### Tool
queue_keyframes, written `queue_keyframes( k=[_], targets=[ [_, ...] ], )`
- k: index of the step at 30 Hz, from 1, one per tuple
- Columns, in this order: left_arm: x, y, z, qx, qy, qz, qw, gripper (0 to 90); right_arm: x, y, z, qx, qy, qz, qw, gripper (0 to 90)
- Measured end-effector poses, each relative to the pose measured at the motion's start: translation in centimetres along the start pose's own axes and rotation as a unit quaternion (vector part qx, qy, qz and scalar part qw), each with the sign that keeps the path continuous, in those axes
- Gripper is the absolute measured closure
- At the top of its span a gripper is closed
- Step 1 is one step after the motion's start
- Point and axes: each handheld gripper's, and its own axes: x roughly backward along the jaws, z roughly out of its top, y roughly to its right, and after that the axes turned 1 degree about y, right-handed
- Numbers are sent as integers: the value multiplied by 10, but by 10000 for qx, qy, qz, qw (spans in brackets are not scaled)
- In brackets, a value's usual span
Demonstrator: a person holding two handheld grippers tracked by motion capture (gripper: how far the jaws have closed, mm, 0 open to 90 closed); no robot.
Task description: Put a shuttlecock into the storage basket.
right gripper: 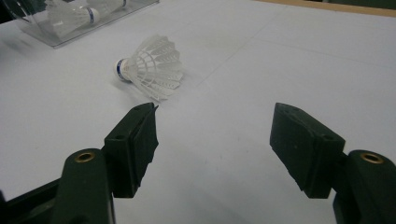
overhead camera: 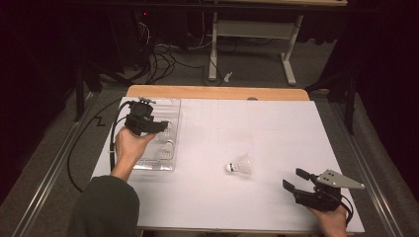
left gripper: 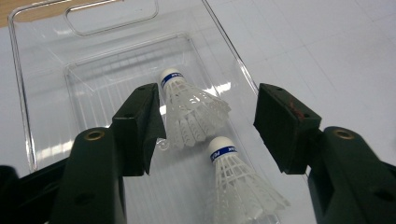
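Left gripper (left gripper: pixel 208 119) hangs over clear tray (left gripper: pixel 42 70), jaws released above two shuttlecocks (left gripper: pixel 194 109) inside; right gripper (right gripper: pixel 212 140), well right of tray, jaws released.

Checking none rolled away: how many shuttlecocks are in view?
3: two lie in the clear tray, one farther in, one nearer the camera; the third lies on the white table, apart.

In the left gripper view the nearer shuttlecock (left gripper: pixel 238 186) runs off the bottom edge; the clear tray (left gripper: pixel 42 93) is cropped too.
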Motion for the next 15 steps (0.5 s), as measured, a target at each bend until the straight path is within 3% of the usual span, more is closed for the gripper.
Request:
queue_keyframes(
  k=[15],
  targets=[
    [5, 5, -10, -56, 177, -60, 9998, 400, 1, 0, 0, -23, 18, -8, 10000, 323]
  ],
)
